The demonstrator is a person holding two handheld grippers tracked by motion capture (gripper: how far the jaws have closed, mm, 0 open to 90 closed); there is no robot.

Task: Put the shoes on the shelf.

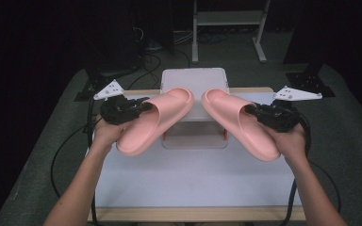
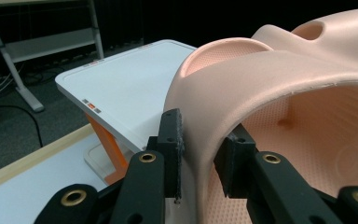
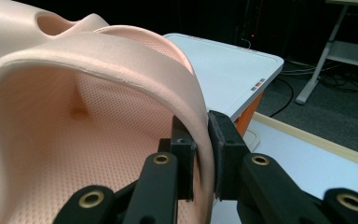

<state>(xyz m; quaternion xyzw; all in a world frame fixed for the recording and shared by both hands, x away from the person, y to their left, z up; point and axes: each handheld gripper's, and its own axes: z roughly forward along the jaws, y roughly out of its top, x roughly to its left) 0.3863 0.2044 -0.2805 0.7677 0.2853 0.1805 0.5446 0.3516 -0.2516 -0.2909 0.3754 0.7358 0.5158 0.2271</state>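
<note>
This is a lab or test room set up for recording. A white worktop [image 1: 193, 179] with a pale wooden edge stands on grey carpet [image 1: 353, 141], ringed by black curtains. Black cables [image 1: 61, 155] trail across the floor, a grey metal frame [image 1: 228, 19] stands behind, and dark equipment stands [image 1: 311, 75] flank the worktop's far corners.

Slippers cut by the frame, rack partly covered

In the left gripper view the left slipper [image 2: 279, 93] runs off the right and bottom edges; in the right gripper view the right slipper [image 3: 74, 116] leaves at the left and bottom. From the high view both toes cover parts of the white rack [image 1: 195, 81], and the surface [image 1: 193, 183] ends at the bottom edge.
</note>
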